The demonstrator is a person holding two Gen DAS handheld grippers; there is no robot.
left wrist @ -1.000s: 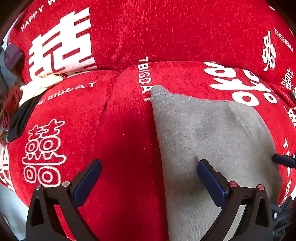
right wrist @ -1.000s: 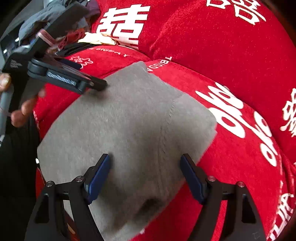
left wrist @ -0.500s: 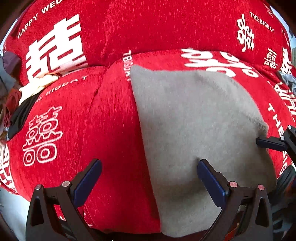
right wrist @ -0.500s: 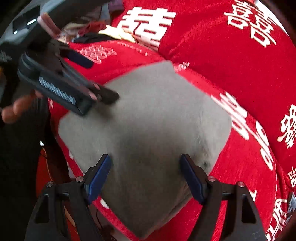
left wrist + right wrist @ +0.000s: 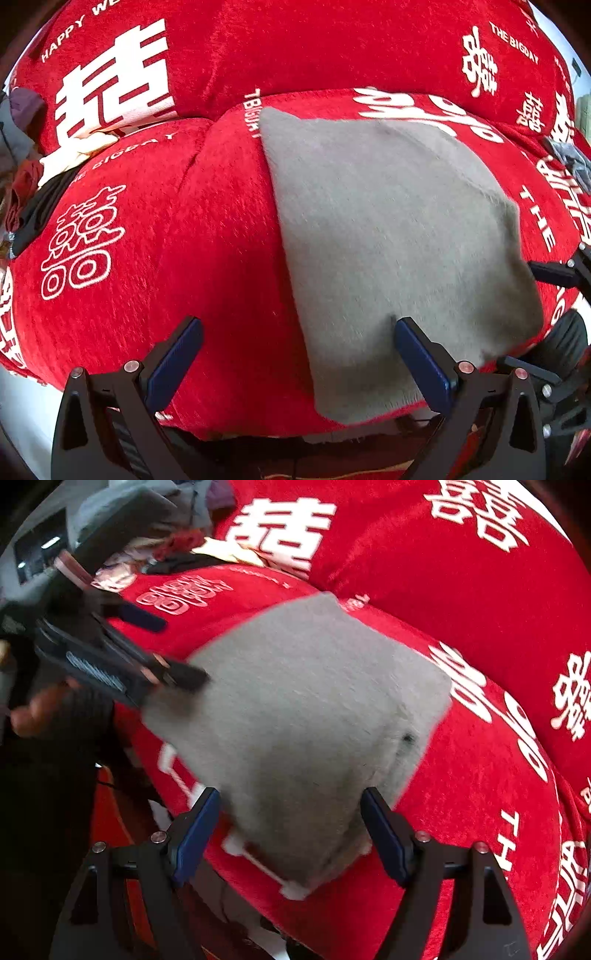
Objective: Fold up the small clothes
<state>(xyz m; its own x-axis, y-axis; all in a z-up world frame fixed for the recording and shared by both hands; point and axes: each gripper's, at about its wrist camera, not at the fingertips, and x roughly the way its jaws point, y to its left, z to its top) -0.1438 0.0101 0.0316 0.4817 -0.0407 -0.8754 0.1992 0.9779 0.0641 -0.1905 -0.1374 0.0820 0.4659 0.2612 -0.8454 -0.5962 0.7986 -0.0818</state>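
Observation:
A folded grey garment lies flat on the red sofa seat cushion, reaching the front edge. It also shows in the right wrist view. My left gripper is open and empty, near the garment's front left edge, its right finger over the cloth. My right gripper is open and empty, straddling the garment's near corner. The left gripper shows in the right wrist view, at the garment's left edge. The right gripper's fingertips show at the garment's right side.
The sofa has a red cover with white characters and a back cushion. A pile of other clothes lies at the far left of the seat. A small grey item lies at the far right. The seat's front edge drops off below.
Both grippers have drawn back toward the seat's front edge. More of the flat garment and the cushion's front edge show now. Both stay open.

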